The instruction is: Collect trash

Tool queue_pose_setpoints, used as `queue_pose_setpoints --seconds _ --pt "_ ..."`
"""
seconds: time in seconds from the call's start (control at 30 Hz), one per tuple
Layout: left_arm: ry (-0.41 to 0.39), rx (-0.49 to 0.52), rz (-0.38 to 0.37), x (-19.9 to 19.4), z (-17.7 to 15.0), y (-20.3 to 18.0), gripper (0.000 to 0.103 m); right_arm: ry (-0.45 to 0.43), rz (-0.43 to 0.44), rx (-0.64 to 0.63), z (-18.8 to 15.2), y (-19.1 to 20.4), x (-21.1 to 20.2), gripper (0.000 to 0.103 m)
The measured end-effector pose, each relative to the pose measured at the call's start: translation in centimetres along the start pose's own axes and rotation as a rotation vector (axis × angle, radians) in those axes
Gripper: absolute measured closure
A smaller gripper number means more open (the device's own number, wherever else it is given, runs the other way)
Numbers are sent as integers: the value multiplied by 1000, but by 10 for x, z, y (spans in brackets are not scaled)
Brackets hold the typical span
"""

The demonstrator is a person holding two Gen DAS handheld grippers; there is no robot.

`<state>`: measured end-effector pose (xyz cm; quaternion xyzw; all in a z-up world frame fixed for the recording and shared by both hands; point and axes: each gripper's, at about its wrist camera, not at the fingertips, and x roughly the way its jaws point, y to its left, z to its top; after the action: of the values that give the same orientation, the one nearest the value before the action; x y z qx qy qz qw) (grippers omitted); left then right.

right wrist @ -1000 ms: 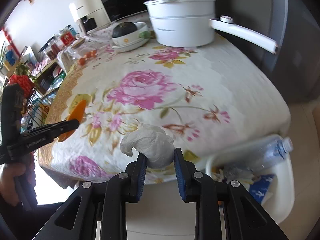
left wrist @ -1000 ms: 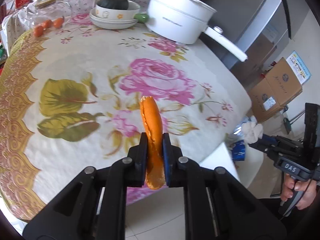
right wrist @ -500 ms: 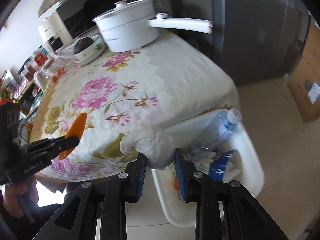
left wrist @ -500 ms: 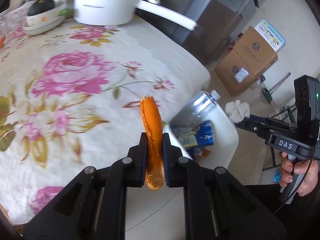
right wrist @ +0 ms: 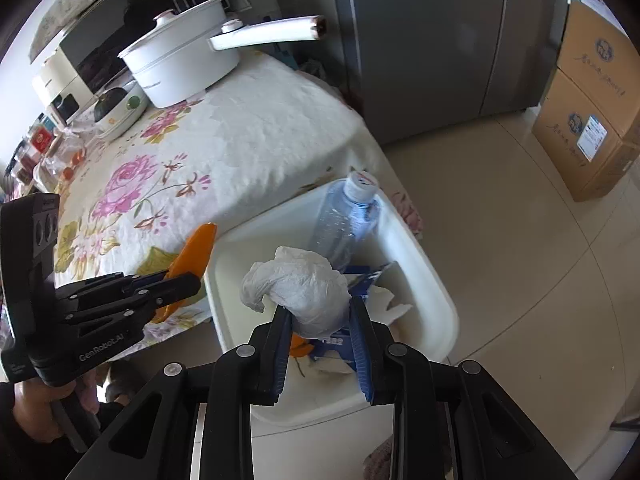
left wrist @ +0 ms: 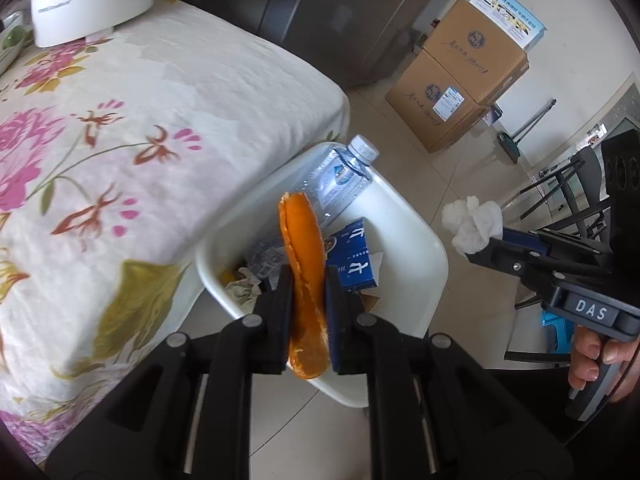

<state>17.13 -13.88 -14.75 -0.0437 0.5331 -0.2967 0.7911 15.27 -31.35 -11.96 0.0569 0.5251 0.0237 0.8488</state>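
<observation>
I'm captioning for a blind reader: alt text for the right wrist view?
The right gripper holds a crumpled white tissue over a white plastic bin containing a clear plastic bottle, beside a floral-clothed table.

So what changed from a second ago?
Both grippers swung from over the flowery table toward the white bin beside it. The left gripper now holds the orange peel over the bin, and the right gripper holds the tissue wad above it too. Nothing was let go: both grips stayed shut, and the bottle still lies in the bin.
</observation>
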Motion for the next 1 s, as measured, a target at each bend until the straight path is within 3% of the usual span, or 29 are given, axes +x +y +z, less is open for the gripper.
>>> queue_pose_setpoints --seconds 0.13,0.2,0.27,0.47,0.7,0.77,0.8,0.83,1.0 --pt "1 10 19 10 3 -6 83 8 -13 6 -2 -11 -1 74" --pt "1 -5 41 10 4 -4 53 12 -16 9 -3 -14 -1 74" --pt "-15 -28 74 5 5 -1 36 11 -17 12 -3 -16 -1 74" --pt "-20 -81 180 -9 5 16 17 12 -14 10 -1 -13 -1 73" --pt "-18 -114 265 -26 -1 31 3 16 -16 7 -1 1 5 68" --pt "-21 -127 277 -33 -6 35 3 14 -13 40 1 0 6 45" --pt "-20 -135 280 -36 -7 36 2 11 -14 56 3 -1 7 26" --pt "-17 -144 282 -40 -9 39 2 -3 -16 85 3 -3 5 21" --pt "-29 -176 305 -56 -21 47 2 -33 -27 107 1 3 -3 19"
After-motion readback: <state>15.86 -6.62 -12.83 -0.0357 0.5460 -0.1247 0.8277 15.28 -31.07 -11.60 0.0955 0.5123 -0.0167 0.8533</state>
